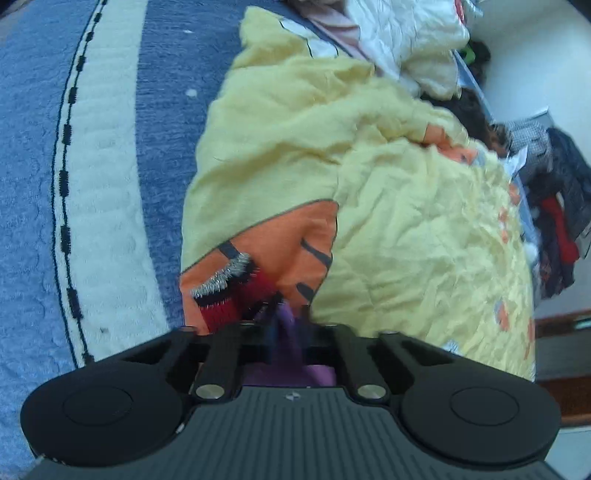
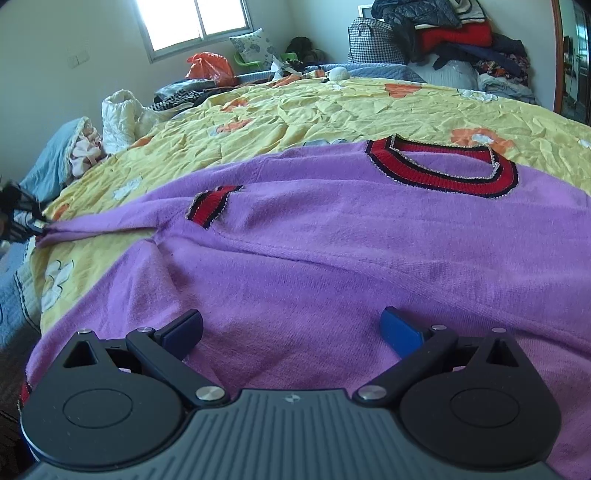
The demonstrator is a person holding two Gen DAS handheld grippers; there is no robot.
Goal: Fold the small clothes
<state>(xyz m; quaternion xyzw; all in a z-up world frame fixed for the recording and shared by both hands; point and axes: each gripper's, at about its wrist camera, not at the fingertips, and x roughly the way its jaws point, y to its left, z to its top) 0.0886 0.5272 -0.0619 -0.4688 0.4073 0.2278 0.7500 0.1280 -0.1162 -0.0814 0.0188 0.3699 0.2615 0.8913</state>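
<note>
Purple knitted sweater (image 2: 332, 258) fills the foreground of the right wrist view, spread flat on the crumpled yellow bedsheet with orange and white flowers (image 2: 295, 110). Its neckline, a red ribbed collar with black and silver edging (image 2: 454, 173), lies at the far end, and a matching red striped cuff (image 2: 210, 206) rests folded across the chest. The right gripper (image 2: 291, 332) hovers low over the hem end with its blue-padded fingers (image 2: 399, 332) spread wide apart, nothing between them. At the left edge of this view the sweater's side is drawn out to a point, where the left gripper (image 2: 22, 221) shows only as a dark, blurred shape.

The left wrist view gives what the other cannot: the left gripper (image 1: 288, 325) is clenched tight on a bunch of purple fabric (image 1: 288, 332), probably the sweater's edge, though blur hides the fingertips. Just ahead of it lie a red ribbed band with silver trim (image 1: 229, 288) and an orange flower print of the sheet (image 1: 291, 240). Only this view shows the blue quilted bedspread with a cream stripe (image 1: 103, 147) beside the sheet. Only the right wrist view shows the window (image 2: 195, 22) and the heap of dark and red clothes (image 2: 454, 33) at the far side.
</note>
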